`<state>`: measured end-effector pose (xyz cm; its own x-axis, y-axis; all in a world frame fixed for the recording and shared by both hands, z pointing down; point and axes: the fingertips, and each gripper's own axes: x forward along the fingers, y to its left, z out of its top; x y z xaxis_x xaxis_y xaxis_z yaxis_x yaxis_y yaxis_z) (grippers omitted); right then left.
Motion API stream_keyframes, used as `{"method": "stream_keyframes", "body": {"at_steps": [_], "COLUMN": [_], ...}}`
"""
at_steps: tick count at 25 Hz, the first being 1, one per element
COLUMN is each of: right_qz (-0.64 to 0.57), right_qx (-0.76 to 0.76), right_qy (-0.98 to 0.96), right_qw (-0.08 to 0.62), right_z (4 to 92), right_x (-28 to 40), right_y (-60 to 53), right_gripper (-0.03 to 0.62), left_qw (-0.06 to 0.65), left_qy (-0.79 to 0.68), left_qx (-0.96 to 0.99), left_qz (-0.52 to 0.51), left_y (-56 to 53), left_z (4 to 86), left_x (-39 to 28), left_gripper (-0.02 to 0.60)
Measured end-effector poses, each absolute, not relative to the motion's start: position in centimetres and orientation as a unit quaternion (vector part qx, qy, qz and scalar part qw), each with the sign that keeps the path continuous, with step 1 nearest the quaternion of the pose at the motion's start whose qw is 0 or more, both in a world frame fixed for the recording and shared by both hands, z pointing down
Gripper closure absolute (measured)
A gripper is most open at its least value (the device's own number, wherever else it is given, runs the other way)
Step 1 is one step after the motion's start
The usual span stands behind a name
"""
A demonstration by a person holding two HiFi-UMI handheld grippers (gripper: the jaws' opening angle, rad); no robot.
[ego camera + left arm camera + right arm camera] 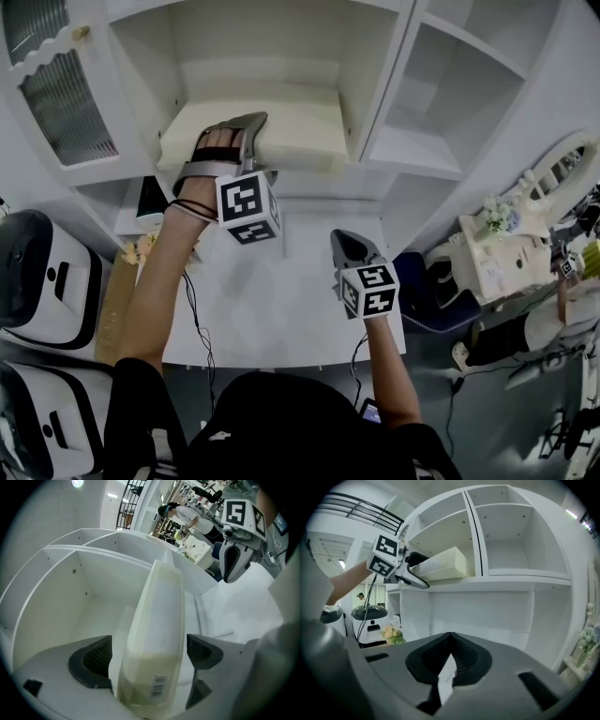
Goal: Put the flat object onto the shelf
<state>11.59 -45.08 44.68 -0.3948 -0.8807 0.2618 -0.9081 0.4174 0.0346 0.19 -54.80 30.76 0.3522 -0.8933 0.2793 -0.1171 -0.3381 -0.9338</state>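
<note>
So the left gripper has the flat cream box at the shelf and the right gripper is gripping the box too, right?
Not quite. The left gripper does hold the flat cream box at the shelf, but the right gripper is not on it: it hangs lower over the white table, jaws together, well apart from the box. The head view shows this.
</note>
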Motion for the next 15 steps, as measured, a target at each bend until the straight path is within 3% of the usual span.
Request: {"method": "stream_keyframes", "body": {"at_steps": [15], "right_qz": [0.053], "right_qx": [0.533], "right_qy": [-0.835], "right_qw": [0.124], "right_z": [44.47], "right_x": [11.60], "right_y": [-44.91], "right_gripper": [0.606], "left_qw": [0.442], "left_qy": [0.366], "left_qx": [-0.703], "left_qz": [-0.420], "left_y": [-53.76], "left_z": [30.13], "left_x": [0.17], "left_gripper": [0.121]}}
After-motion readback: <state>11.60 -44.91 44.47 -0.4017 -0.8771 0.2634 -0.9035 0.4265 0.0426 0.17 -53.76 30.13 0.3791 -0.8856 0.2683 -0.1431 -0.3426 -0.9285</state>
